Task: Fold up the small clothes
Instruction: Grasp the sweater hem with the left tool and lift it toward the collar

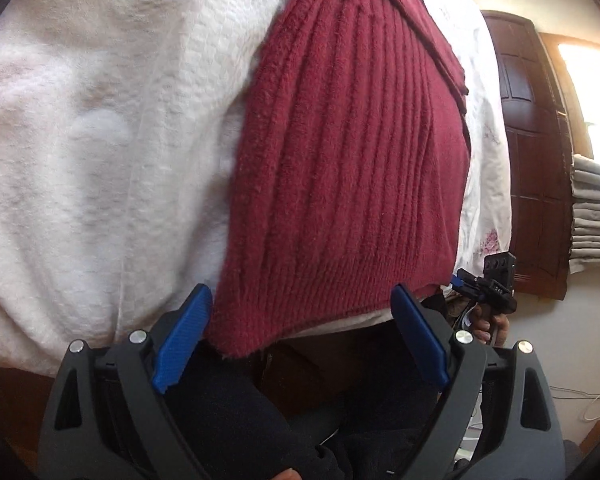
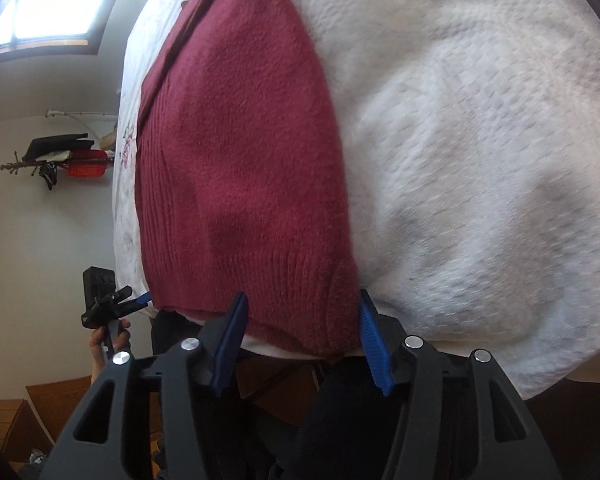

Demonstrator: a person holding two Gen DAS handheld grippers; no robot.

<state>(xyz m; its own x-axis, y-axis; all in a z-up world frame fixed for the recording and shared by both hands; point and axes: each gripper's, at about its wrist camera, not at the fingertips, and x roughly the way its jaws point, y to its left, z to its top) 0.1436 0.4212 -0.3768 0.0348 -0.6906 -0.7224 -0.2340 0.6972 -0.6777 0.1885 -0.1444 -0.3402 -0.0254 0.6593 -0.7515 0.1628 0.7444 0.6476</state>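
Red sweater (image 1: 348,168) lies flat on the white bedspread (image 1: 100,140), ribbed hem at the near edge of the bed, overhanging slightly. My left gripper (image 1: 300,328) sits at one hem corner, fingers (image 1: 184,332) wide apart, holding nothing. Right gripper (image 2: 304,340) is at the other hem corner, fingers (image 2: 372,340) likewise spread and empty, straddling the edge.

Judgement: next is pinching both hem corners. I'd bite through both knit layers, keep the two grips level, then lift and carry the hem evenly toward the far end so the fold stays square.

Both grippers are pointing forward across the bed, roughly parallel.
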